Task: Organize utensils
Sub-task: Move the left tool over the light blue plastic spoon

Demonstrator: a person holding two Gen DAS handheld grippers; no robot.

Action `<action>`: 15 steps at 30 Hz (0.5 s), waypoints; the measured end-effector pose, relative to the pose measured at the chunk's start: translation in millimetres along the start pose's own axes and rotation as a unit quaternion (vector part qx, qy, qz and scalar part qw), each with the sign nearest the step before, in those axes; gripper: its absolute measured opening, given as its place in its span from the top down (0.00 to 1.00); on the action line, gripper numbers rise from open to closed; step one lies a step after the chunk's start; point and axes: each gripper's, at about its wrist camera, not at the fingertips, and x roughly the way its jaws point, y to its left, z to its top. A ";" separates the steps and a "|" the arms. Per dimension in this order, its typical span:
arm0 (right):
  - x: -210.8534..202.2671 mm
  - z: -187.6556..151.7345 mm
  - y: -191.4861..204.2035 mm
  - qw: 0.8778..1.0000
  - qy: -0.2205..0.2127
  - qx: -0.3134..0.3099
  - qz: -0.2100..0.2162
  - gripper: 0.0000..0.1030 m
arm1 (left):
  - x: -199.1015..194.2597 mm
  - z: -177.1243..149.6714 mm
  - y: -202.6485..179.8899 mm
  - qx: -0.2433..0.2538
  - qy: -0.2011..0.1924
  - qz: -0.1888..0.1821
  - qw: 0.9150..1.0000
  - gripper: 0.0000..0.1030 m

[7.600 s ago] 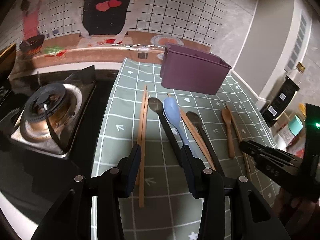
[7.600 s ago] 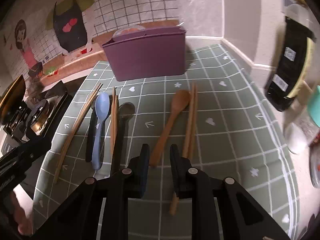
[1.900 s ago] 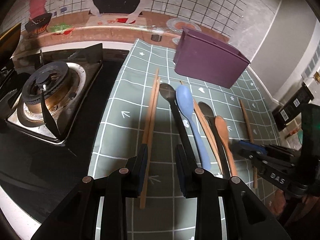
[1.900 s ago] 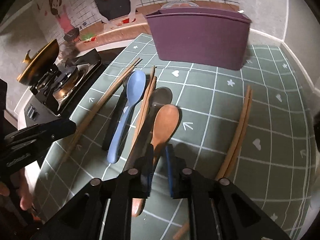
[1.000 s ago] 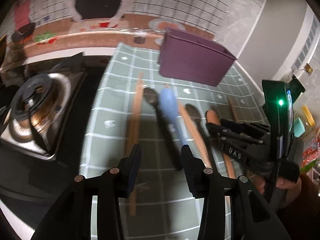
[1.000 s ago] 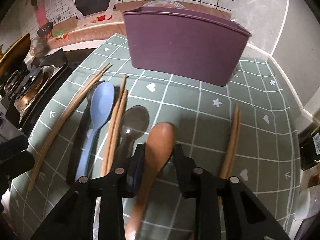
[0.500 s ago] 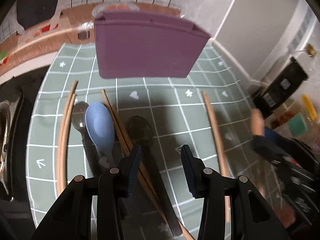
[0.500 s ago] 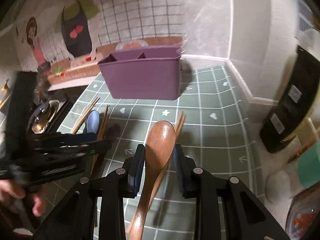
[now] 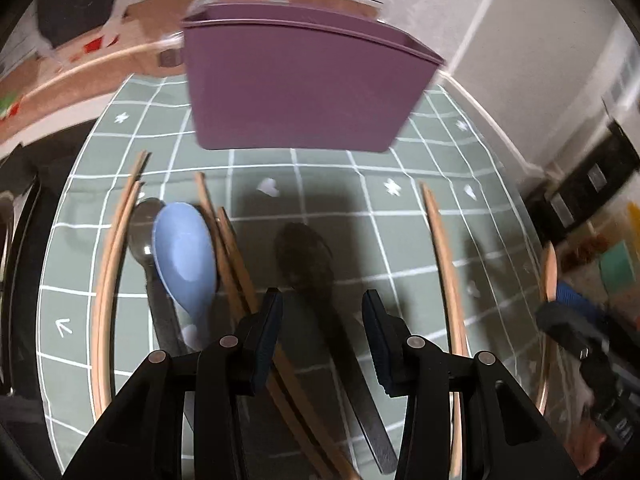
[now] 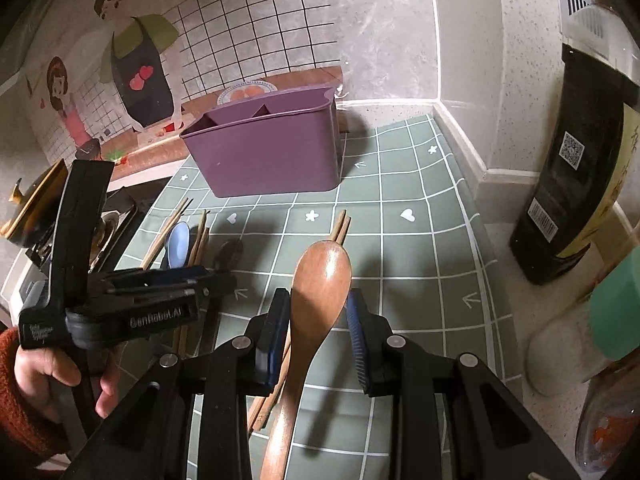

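Item: brown wooden spoon (image 10: 320, 280), clamped at the neck in the right claw (image 10: 316, 328), bowl forward, long axis along the fingers, lifted off the green checked cloth (image 10: 420, 240). Destination: purple plastic divided caddy (image 10: 272, 160), ahead and slightly left of that claw, open top up. Left claw (image 9: 320, 336): half-wide, empty, tilted down over a dark metal spoon (image 9: 308, 264) lying lengthwise between its fingers. Right hand carries; left is nearer the flat utensils.

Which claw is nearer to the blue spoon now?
Left. The left claw hangs just right of the blue spoon; the right claw, holding the wooden spoon, is farther right.
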 end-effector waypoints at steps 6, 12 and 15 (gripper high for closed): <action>3.1 0.7 -1.4 1.000 0.005 0.003 0.000 0.74 | 13.5 15.5 -5.1 -0.006 0.014 0.025 1.000 0.59; 3.8 2.1 0.1 1.000 -0.004 0.004 -0.010 0.74 | 21.2 16.7 -22.8 0.007 0.014 0.080 0.997 0.59; 4.2 2.6 -0.1 1.000 -0.005 0.011 -0.009 0.74 | 24.2 18.1 -28.6 0.007 0.013 0.096 0.995 0.59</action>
